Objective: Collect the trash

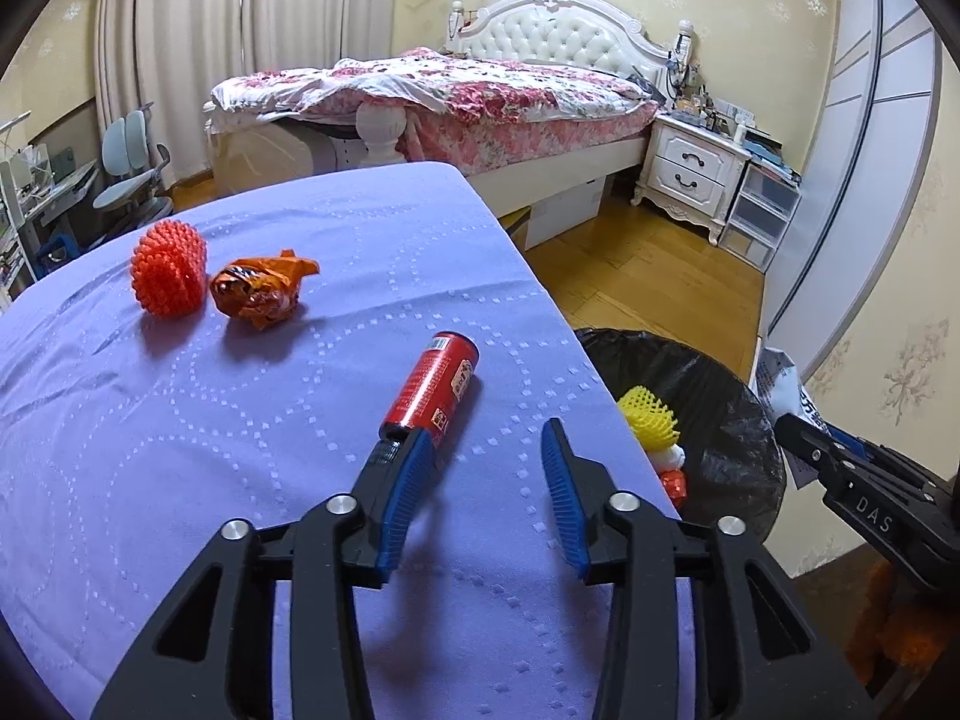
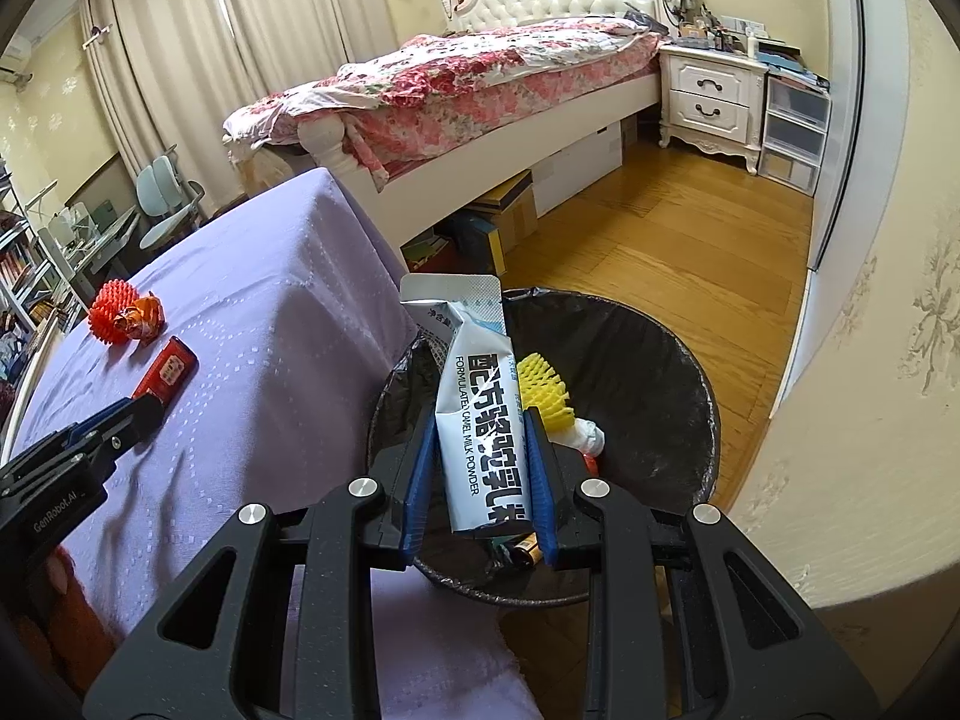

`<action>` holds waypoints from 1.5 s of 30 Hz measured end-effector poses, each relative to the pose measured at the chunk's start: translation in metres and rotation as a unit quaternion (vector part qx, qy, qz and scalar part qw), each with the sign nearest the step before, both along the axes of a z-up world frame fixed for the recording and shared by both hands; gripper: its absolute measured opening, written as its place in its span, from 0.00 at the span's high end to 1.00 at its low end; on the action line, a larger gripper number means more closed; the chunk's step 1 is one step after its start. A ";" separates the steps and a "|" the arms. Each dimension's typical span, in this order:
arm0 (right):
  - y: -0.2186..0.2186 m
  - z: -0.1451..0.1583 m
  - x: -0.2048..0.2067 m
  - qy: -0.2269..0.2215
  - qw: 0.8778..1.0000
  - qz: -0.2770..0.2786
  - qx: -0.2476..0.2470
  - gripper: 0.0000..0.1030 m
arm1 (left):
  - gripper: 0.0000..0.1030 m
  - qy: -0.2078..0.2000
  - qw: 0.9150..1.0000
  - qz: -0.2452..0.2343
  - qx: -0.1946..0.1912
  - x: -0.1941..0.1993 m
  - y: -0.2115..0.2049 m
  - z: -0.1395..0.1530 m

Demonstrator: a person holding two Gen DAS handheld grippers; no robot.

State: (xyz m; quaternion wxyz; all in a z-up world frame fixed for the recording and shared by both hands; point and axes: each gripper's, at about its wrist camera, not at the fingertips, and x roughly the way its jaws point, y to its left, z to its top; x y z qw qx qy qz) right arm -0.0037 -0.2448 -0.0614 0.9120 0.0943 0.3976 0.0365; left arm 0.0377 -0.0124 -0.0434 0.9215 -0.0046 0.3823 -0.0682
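So the white sachet point(image 2: 480, 420) reads "FORMULATED CAMEL MILK POWDER" in black, next to big Chinese characters, and it's pinched between the blue pads of the right gripper point(image 2: 480, 468), jaws nearly closed and squeezing its sides, right above the bin point(image 2: 690, 408). That bin has a black liner and sits on the wood floor just beside the table edge; inside it there's a yellow foam net point(image 2: 543, 390) and some other bits I can't make out. Back from the bin, on the purple tablecloth point(image 1: 180, 450), a red can point(image 1: 435, 387) lies on its side, label too small to read. The left gripper point(image 1: 489, 450) has its jaws partly open with nothing between them, and its left fingertip sits just at the can's near end; can't tell if it's actually touching. Farther from the bin are a crumpled orange wrapper point(image 1: 261, 291) and a red foam net point(image 1: 168, 270), side by side. The grippers carry "GenRobot.AI" and "DAS" lettering.
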 end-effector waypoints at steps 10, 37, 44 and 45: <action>0.002 -0.001 0.001 0.007 1.000 0.003 0.007 0.73 | 0.45 0.007 0.999 0.033 0.012 0.023 0.024 0.001; 0.008 -0.003 0.006 0.014 1.000 0.007 0.004 0.73 | 0.73 0.030 0.999 0.019 0.006 0.029 0.033 -0.002; 0.000 -0.004 0.005 0.009 1.000 -0.003 0.005 0.73 | 0.73 0.016 1.000 -0.025 -0.003 0.019 -0.008 0.006; -0.002 -0.004 0.005 0.009 1.000 -0.005 0.005 0.73 | 0.73 0.014 0.999 -0.032 -0.002 0.018 -0.015 0.007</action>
